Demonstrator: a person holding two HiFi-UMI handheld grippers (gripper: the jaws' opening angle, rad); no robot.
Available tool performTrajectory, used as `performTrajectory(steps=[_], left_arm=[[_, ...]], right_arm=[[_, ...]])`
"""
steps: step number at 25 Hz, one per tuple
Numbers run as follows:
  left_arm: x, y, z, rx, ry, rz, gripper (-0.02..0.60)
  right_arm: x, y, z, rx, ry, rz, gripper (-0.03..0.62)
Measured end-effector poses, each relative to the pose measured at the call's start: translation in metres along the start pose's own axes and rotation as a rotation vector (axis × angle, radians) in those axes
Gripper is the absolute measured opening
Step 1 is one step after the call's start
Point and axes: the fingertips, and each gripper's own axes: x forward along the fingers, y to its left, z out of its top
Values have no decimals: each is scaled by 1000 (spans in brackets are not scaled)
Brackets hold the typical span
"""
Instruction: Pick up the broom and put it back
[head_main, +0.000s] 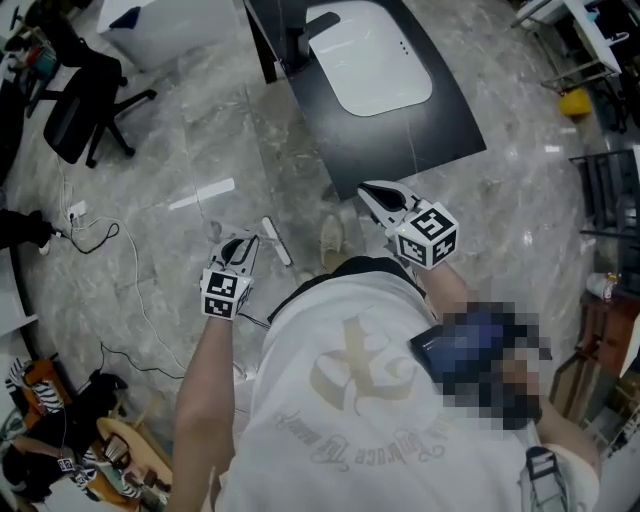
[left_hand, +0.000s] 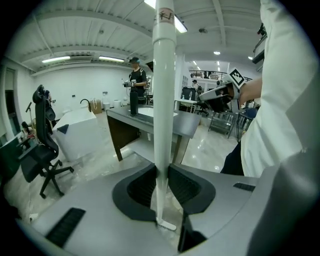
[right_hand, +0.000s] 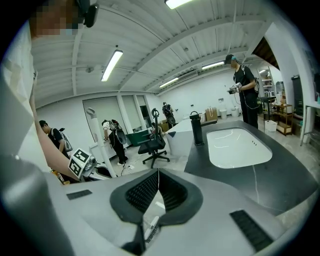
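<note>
Nearest, in the head view: the white T-shirt (head_main: 340, 400) of the person, w/ both arms out in front.

L side: the left gripper (left_hand: 161, 171) is clamped on the broom (left_hand: 162, 130). Its dark pads (left_hand: 142, 186) press the white handle (left_hand: 163, 75) from both sides, low on the handle, above the brush end. The broom's long axis runs upright, near vertical. The brush head (left_hand: 166, 225) points down toward the floor (head_main: 180, 150). The handle's free end points up & runs out of the top of the left gripper view. Can't tell if the brush touches the floor. In the right gripper view the same handle stands as a white post just beside the left gripper's marker cube (right_hand: 80, 162), rounded tip uppermost.

R side: the right gripper (right_hand: 158, 171) is closed w/ nothing in it. Its jaw tips meet, and only floor shows thru the gap behind them. It's apart from the broom, out to the person's right, pointing toward the dark table (head_main: 400, 135).

Further out is grey tiled floor, w/ cables (head_main: 110, 240) trailing at the left. The table carries a white basin (head_main: 372, 60) & a black tap (right_hand: 196, 127). A black office chair (head_main: 80, 100) stands well left of the table. Farthest, another person (left_hand: 136, 82) stands behind the table.
</note>
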Motion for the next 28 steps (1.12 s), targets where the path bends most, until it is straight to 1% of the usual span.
performTrajectory(steps=[3, 8, 13, 20, 28], left_arm=[[13, 5, -3, 34, 30, -29, 86], [39, 14, -5, 67, 86, -58, 86], [64, 21, -13, 119, 136, -98, 86], [96, 28, -18, 146, 175, -135, 86], [134, 26, -30, 187, 249, -186, 86]], right_arm=[[-2, -5, 1, 6, 9, -19, 18], [-7, -19, 3, 26, 16, -46, 18], [-4, -29, 5, 35, 14, -58, 18], [-5, -44, 7, 45, 29, -75, 18], [-3, -65, 2, 63, 50, -95, 18]])
